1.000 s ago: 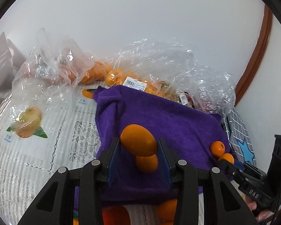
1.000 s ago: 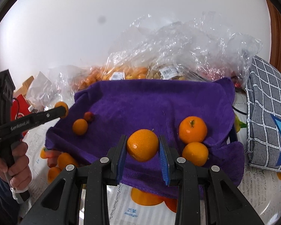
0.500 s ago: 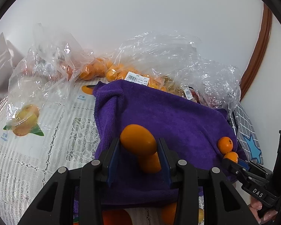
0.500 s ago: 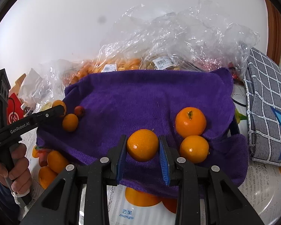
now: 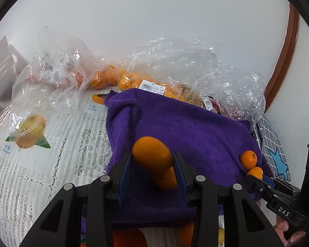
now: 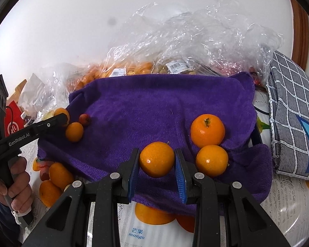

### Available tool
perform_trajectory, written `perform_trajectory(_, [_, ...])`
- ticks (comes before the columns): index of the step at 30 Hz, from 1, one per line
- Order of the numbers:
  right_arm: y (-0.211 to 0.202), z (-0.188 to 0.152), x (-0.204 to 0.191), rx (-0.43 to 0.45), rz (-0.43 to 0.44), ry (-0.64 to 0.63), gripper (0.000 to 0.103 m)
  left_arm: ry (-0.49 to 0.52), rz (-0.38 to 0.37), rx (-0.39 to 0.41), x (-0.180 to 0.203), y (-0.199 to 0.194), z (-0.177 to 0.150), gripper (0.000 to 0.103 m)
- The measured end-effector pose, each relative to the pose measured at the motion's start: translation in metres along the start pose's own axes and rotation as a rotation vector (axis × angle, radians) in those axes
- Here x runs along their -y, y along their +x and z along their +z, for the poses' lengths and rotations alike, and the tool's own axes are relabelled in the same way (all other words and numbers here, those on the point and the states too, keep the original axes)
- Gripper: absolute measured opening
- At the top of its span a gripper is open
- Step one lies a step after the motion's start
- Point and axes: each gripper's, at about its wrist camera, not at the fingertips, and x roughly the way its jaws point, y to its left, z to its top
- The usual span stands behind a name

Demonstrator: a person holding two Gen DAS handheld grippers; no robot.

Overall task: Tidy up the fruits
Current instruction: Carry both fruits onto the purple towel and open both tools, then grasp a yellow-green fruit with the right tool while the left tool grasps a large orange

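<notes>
Both claws are carrying fruit over the purple towel (image 6: pixel 154 111) at this point. The left claw (image 5: pixel 152 170) is clamped on a small oval orange fruit (image 5: pixel 151 156), and the right claw (image 6: pixel 157 162) is clamped on a round orange (image 6: pixel 157 159). This looks like the placing step: each fruit is being brought to a group of its own kind.

From the right claw's view, two oranges (image 6: pixel 207 130) are lying touching each other on the towel at about three o'clock, just beside the held one, while a small oval fruit (image 6: pixel 74 131) and a tiny red fruit (image 6: pixel 84 119) are sitting at nine o'clock by the left claw's tip. The next move probably calls for lowering each fruit beside its group and opening gently, since round fruit may roll on the soft cloth.

Behind the towel, at twelve o'clock, clear plastic bags (image 5: pixel 121 76) are holding more orange fruit. More fruit is lying loose on the tabletop (image 5: pixel 31 177) by the towel's near edge.
</notes>
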Motion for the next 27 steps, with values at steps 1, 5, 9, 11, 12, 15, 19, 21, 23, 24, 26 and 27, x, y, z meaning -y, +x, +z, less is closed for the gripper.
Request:
perform_trajectory(1, [-0.001, 0.0, 0.0, 0.003, 0.0, 0.002, 0.033, 0.0, 0.001, 0.0, 0.0, 0.0, 0.0, 0.038])
perform_trajectory(5, [-0.003, 0.0, 0.0, 0.014, -0.004, 0.001, 0.033, 0.008, 0.014, 0.002, 0.003, -0.001, -0.001, 0.038])
perform_trajectory(9, [-0.008, -0.001, -0.001, 0.031, -0.013, -0.004, 0.038, 0.008, 0.016, 0.005, 0.003, -0.002, -0.001, 0.038])
perform_trajectory(11, [-0.011, -0.002, -0.001, 0.042, -0.016, 0.0, 0.042, 0.004, 0.016, 0.007, 0.003, -0.003, -0.001, 0.038])
perform_trajectory(12, [-0.013, -0.002, -0.001, 0.047, -0.017, 0.003, 0.043, 0.003, 0.016, 0.01, 0.002, -0.004, -0.001, 0.038])
perform_trajectory(15, [-0.019, -0.004, 0.0, 0.062, -0.013, 0.02, 0.044, 0.001, 0.016, 0.024, 0.001, -0.008, -0.002, 0.038])
perform_trajectory(19, [-0.03, -0.009, -0.001, 0.068, -0.007, 0.059, 0.044, -0.001, 0.014, 0.041, -0.001, -0.016, -0.004, 0.038])
perform_trajectory(21, [-0.037, -0.014, -0.005, 0.062, -0.001, 0.083, 0.044, -0.004, 0.018, 0.049, -0.002, -0.022, -0.006, 0.039])
perform_trajectory(23, [-0.045, -0.022, -0.014, 0.052, 0.012, 0.089, 0.044, -0.008, 0.017, 0.057, -0.005, -0.03, -0.008, 0.04])
perform_trajectory(24, [-0.048, -0.025, -0.019, 0.047, 0.019, 0.084, 0.044, -0.009, 0.013, 0.061, -0.006, -0.033, -0.009, 0.04])
perform_trajectory(26, [-0.057, -0.033, -0.033, 0.04, 0.045, 0.063, 0.044, -0.006, 0.013, 0.07, -0.007, -0.04, -0.012, 0.04])
perform_trajectory(27, [-0.059, -0.036, -0.038, 0.036, 0.06, 0.056, 0.044, -0.003, 0.017, 0.073, -0.008, -0.043, -0.014, 0.04])
